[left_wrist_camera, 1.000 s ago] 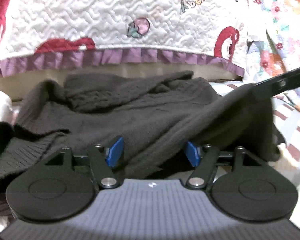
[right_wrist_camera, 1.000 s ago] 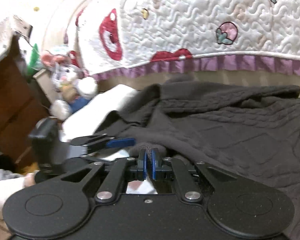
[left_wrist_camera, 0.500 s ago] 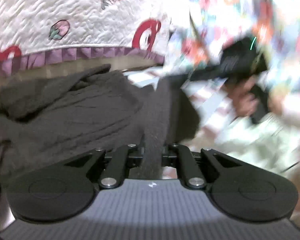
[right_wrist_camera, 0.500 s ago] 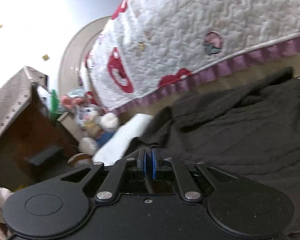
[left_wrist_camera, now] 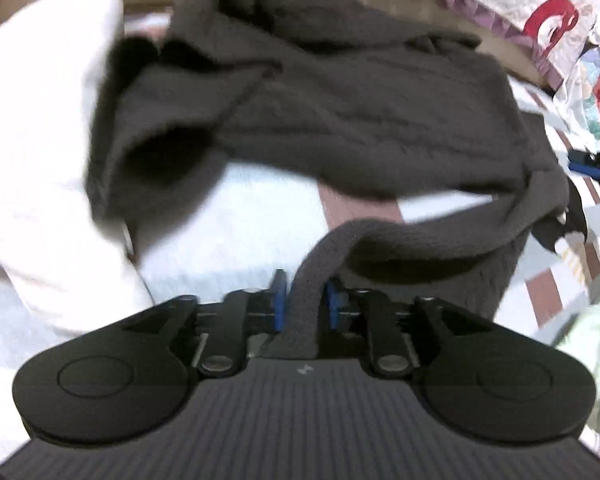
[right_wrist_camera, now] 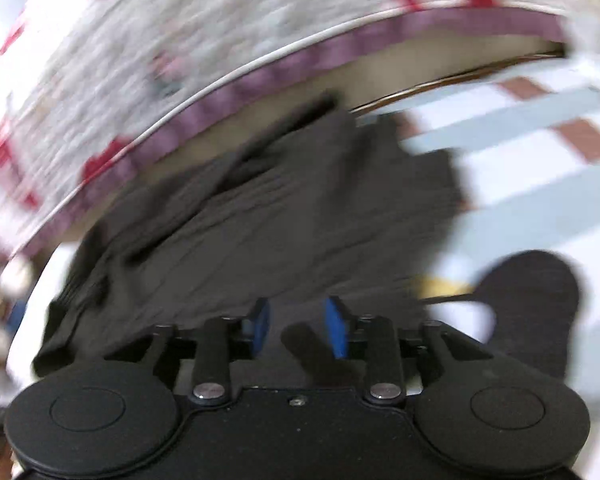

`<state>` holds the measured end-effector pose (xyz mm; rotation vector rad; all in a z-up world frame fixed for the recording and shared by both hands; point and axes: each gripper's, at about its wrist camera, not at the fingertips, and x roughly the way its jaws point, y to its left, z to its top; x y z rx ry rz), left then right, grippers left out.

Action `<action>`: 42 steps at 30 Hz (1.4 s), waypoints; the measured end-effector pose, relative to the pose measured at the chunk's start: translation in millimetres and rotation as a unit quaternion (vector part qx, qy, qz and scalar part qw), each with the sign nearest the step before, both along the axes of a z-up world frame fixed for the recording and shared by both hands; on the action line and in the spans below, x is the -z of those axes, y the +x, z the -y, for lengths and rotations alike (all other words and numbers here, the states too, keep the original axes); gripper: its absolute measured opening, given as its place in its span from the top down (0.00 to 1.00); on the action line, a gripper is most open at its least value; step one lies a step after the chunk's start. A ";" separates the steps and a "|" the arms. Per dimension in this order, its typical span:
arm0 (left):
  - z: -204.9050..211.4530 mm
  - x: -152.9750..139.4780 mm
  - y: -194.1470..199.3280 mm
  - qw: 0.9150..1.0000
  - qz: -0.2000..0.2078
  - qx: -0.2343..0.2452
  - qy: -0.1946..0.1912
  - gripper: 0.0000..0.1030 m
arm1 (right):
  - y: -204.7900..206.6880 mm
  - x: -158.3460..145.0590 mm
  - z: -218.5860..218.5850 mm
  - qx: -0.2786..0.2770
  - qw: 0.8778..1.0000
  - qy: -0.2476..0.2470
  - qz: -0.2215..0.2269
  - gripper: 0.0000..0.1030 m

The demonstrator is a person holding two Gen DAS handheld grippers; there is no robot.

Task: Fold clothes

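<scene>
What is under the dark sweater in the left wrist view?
Under the dark sweater lies a white bed cover with brown stripes, showing where the left gripper lifts the hem. What lies beneath the sweater's bunched far part is covered.

Right wrist view: smeared all over by motion blur; the quilt [right_wrist_camera: 148, 60] print cannot be read.
Sweater [right_wrist_camera: 260, 216]: knit texture lost in the blur, its near edge hidden behind the right gripper [right_wrist_camera: 298, 328] body.
Sweater edge in left view: the strip [left_wrist_camera: 306, 308] between the fingers [left_wrist_camera: 278, 300] of the left gripper [left_wrist_camera: 304, 300] disappears under the gripper body.
White mass [left_wrist_camera: 40, 140]: far left, blurred, cannot tell what it is.
Far right: a second gripper [left_wrist_camera: 596, 164] cut off by the edge.
Bedsheet [left_wrist_camera: 260, 216]: mostly covered by the sweater.
</scene>
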<state>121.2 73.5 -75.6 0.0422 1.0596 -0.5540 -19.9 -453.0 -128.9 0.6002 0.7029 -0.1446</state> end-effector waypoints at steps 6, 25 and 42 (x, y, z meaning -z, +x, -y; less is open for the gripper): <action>-7.5 -0.9 33.6 0.992 -0.027 -0.068 -0.107 0.60 | -14.5 31.5 68.0 0.072 0.993 0.096 -0.001 0.48; 34.0 61.5 82.9 0.943 -0.032 -0.260 -0.205 0.59 | 96.5 33.0 101.1 -0.025 0.998 0.001 0.053 0.89; 54.9 62.9 106.8 0.931 -0.002 -0.304 -0.199 0.33 | 26.2 72.7 139.2 0.107 0.987 0.097 0.074 0.47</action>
